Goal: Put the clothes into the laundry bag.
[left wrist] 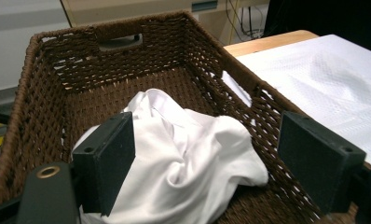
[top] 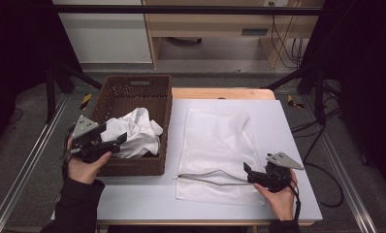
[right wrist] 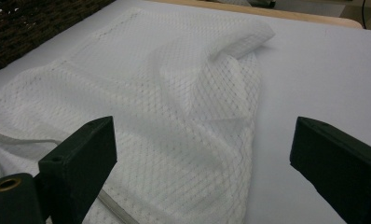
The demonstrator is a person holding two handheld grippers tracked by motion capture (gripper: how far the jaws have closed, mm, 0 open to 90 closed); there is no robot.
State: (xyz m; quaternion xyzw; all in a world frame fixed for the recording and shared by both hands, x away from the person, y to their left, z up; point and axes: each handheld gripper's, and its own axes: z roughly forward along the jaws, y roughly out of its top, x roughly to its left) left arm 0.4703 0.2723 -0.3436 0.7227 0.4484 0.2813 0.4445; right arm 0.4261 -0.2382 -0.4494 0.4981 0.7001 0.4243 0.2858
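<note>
Counter point(top: 297, 141): white top with a wooden strip along its far edge.
Basket point(top: 164, 104): brown wicker, at the counter's left edge, reaching to the far-left corner; a handle slot in its far wall.
Cloth point(top: 137, 131): white, crumpled, inside the basket in its near half.
Mesh bag point(top: 215, 141): white net, flat on the counter between the basket and the right edge, running from near the far edge toward the near edge — its zipper side lies nearest the person.
Left gripper point(top: 119, 140): held in the left hand point(top: 82, 167) at the basket's near-left corner, jaws spread wide and holding nothing; in the left gripper view one jaw stands over the cloth, the other at the basket's rim.
Right gripper point(top: 247, 169): held in the right hand point(top: 281, 196) at the bag's near-right corner, near the counter's near edge, jaws released — set wide apart, with mesh between them in the right gripper view, not pinched.
</note>
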